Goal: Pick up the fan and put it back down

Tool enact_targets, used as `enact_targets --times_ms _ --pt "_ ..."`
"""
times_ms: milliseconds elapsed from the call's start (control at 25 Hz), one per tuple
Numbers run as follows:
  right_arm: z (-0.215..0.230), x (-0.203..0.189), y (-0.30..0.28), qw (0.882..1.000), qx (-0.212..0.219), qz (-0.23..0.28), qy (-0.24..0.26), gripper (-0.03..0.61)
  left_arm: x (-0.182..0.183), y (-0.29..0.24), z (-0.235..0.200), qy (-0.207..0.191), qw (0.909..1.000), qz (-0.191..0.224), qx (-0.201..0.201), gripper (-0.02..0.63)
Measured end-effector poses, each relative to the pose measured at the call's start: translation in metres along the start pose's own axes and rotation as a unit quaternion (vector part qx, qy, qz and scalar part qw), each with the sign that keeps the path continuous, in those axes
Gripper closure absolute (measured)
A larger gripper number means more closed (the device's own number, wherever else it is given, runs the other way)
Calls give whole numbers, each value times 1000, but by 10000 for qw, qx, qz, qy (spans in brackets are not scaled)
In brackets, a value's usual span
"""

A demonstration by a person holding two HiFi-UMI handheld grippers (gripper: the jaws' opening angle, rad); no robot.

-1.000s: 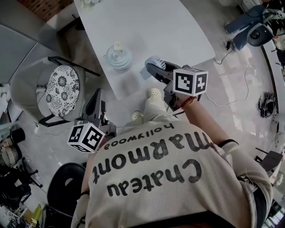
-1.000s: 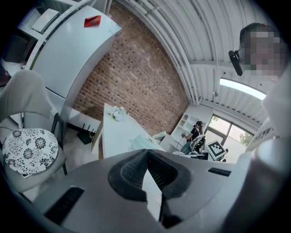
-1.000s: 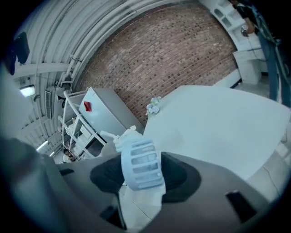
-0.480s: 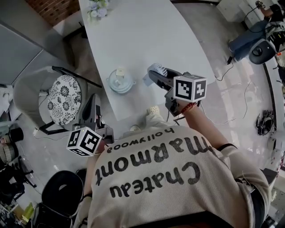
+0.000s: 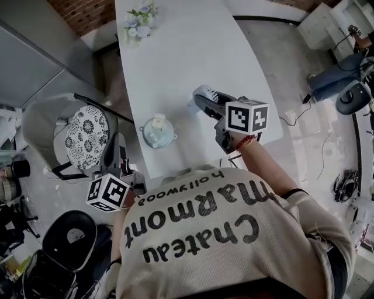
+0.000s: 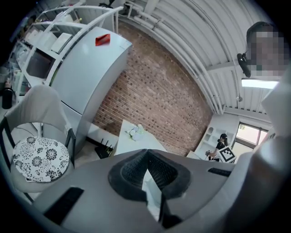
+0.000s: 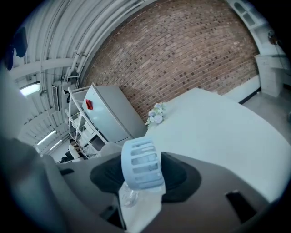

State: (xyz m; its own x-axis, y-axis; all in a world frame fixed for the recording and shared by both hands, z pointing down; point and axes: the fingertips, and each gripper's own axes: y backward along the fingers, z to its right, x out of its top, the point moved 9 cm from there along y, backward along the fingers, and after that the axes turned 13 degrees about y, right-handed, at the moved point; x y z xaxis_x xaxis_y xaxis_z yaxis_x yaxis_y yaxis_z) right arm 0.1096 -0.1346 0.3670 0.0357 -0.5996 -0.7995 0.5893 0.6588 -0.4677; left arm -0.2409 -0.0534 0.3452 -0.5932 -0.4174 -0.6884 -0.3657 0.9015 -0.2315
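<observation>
**Fan of pale blue slatted plastic (image 7: 141, 164) held off long white table (image 5: 187, 52) by right gripper (image 7: 144, 179)**

Right gripper's jaws were clamped on the fan from both sides, dark ribbed pads bearing on the rim of the round grille. A clear, crumpled-looking part hung below the grille, between the jaws; could not tell what it was. In the head view the fan sat at the gripper's tip, over the near end of the table on the person's right side, and appeared clear of the surface.

Left gripper (image 6: 146, 152) had its jaws together with nothing between them. It was held low off the table's left edge, near the grey chair with black-and-white flowered cushion (image 5: 83, 127). It took no part in the hold.

A round pale blue lidded pot (image 5: 156, 132) stood on the table to the left of the fan, well apart from it. A small bunch of pale flowers (image 5: 140, 13) stood at the far end.

Handling, as judged: fan looked light and stiff, thin plastic, slats likely to flex or crack under a hard squeeze. The smooth rim could twist between the pads. Best hold seemed across the solid rim, not on the slats. Bare tabletop lay beneath for the set-down.
</observation>
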Motion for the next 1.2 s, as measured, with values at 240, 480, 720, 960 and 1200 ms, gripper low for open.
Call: enact_targets --times_ms 240,480,720,960,1200 --pt "21 25 -17 9994 300 -88 120 365 5 -4 12 39 9989 361 305 612" --pt "45 38 -38 9983 539 -190 143 367 2 -4 13 156 9953 650 699 612" --pt "73 47 -57 9979 605 -215 131 367 -5 -3 15 277 9901 835 1095 612" --pt "104 51 -79 9972 691 -290 62 367 -15 -4 14 309 9843 936 1461 612" --pt "128 53 -93 9981 578 -216 -45 367 -21 -4 4 360 9794 869 1787 612"
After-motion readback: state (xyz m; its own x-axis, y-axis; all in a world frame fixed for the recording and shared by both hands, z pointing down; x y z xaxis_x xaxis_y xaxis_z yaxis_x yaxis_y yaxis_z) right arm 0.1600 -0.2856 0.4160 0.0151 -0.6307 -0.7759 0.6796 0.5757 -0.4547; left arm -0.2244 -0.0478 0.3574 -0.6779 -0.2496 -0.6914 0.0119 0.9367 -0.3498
